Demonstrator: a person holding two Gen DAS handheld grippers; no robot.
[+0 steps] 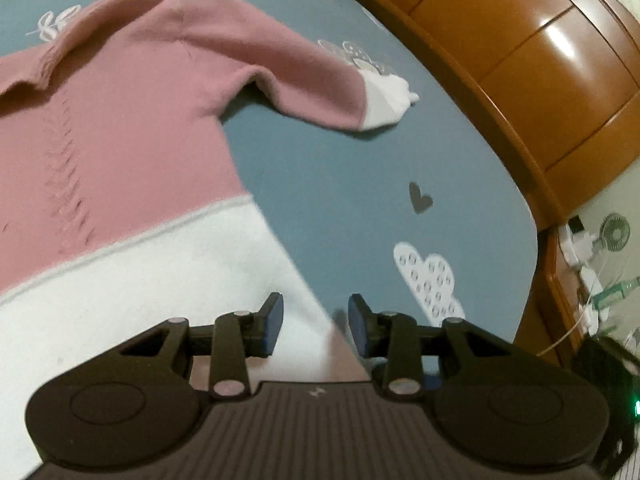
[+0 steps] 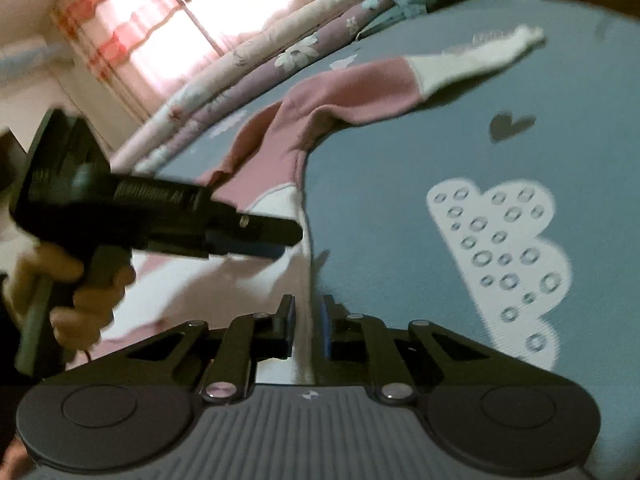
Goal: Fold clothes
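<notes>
Blue bedsheet point(image 1: 360, 184) carries pink/white sweater point(image 1: 132, 120), body flat, sleeve point(image 1: 304, 84) out sideways. Left gripper point(image 1: 316, 326) and right gripper point(image 2: 308, 326) both part-open, empty, at hem corner. Judged: corner pinch pending; needs jaws astride the hem edge.

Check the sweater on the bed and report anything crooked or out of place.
The pink-and-white sweater lies mostly flat; its sleeve sticks out sideways, unfolded, and the fabric bunches at the armpit. Nothing looks damaged or spilled.

Bedroom: bed point(image 1: 360, 184), wood headboard point(image 1: 540, 60)
</notes>
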